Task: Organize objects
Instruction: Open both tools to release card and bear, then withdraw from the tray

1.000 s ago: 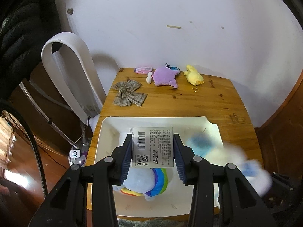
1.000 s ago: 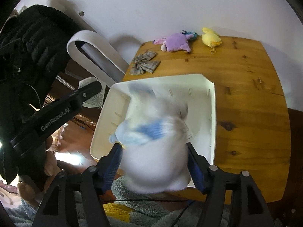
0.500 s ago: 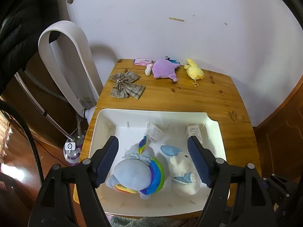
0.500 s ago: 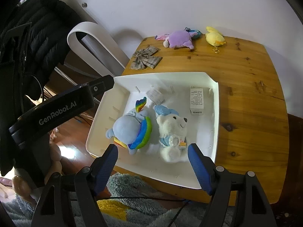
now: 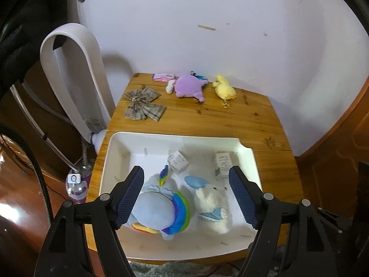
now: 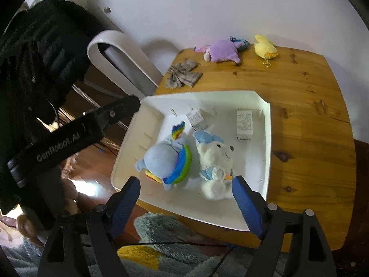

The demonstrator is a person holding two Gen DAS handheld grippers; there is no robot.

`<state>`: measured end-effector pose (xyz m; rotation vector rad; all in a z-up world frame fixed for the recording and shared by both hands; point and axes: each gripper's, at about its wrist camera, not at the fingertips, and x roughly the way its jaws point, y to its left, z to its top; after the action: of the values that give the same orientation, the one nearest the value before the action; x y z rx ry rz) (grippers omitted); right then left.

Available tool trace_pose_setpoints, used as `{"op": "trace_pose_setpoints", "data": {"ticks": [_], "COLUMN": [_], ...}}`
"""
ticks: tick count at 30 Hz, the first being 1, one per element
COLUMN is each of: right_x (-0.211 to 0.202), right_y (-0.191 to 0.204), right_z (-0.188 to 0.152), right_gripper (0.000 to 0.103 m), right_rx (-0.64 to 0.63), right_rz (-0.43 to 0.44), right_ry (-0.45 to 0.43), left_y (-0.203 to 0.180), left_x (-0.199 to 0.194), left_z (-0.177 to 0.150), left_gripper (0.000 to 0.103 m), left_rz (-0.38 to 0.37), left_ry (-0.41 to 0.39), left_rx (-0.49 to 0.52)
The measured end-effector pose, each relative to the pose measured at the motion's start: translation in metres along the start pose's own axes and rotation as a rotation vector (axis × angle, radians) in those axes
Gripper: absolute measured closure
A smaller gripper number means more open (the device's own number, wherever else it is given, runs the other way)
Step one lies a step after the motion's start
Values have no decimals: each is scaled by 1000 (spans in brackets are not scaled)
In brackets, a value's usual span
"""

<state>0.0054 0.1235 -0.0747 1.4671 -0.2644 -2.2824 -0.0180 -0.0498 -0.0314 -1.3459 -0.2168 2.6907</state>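
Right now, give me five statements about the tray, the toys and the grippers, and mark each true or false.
1. The blue rainbow plush lies inside the white tray. True.
2. The white bear plush is clamped in the right gripper. False: its jaws stand open and hold nothing; the bear lies in the tray.
3. The yellow plush sits in the tray. False: it lies on the wooden table near the wall.
4. The plaid bow lies on the table outside the tray. True.
5. The left gripper holds a paper tag. False: it is open and empty.
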Motion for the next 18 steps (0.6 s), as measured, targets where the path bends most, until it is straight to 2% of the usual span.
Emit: {"op": "trace_pose_setpoints", "data": {"ticks": [9,13,18], "right_x": [-16,-34,-56], "right_y": [2,2,20], "right_z": [-1,1,7], "right_gripper": [21,21,21], "right_rx": [-11,-14,-141], "right_rz": [22,23,-115], "right_ry": [-65,-144,-270], "left_y": [0,-3,-2], "left_x": [-16,-27,-43], "left_z": [1,4,13], "left_gripper": [24,24,24], "left_rz": [-74,-52,-67], "left_ry": [-41,-86,-127], "left_rx": [-36,-12,13]}}
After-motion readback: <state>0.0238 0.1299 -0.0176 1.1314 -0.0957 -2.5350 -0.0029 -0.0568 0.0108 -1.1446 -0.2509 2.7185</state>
